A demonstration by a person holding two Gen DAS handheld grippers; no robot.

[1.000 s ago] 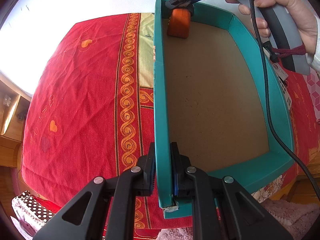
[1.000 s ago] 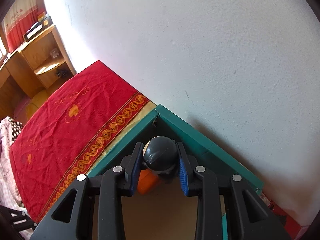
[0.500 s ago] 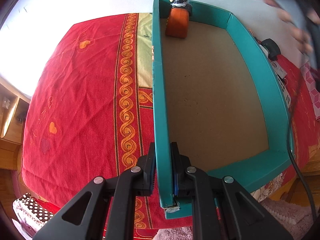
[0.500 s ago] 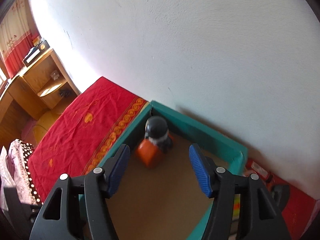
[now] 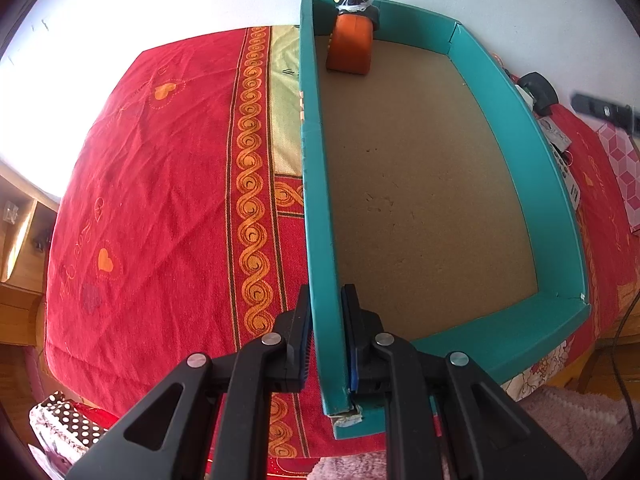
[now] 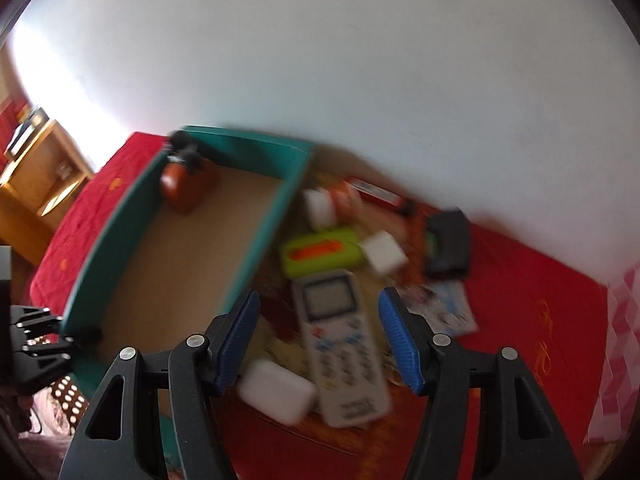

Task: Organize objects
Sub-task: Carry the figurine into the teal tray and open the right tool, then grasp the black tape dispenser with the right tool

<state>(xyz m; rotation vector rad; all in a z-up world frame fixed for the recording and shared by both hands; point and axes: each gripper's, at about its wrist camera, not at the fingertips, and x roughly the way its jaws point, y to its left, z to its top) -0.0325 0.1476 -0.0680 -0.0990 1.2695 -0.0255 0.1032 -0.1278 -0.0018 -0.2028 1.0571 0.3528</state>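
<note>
The left gripper [image 5: 326, 344] is clamped on the near end of the left wall of the teal box [image 5: 316, 208]; one finger lies outside the wall, the other inside, and both pads press the cardboard. Straight ahead of these jaws, at the far corner of the box, the penguin toy [image 5: 352, 34] stands on the brown floor, close against the far wall and near the gripped wall. The rest of the box floor is bare. The box sits on a red patterned cloth [image 5: 160, 184] that extends to the left of the jaws.

The right gripper [image 6: 318, 340] has its jaws parted to a middling width, and nothing is between the pads. The view is blurred by motion. Below and just ahead of the gap lies a white remote control [image 6: 342, 344], lengthwise to the fingers. A white case [image 6: 278, 390] lies just beside its near left end, under the left finger. Further ahead are a yellow-green case [image 6: 320, 254], a white cube [image 6: 384, 256], a black device [image 6: 448, 246] to the right, and a jar with a white lid [image 6: 332, 204]. Left of the jaws stands the teal box, with the penguin toy in its far corner.
</note>
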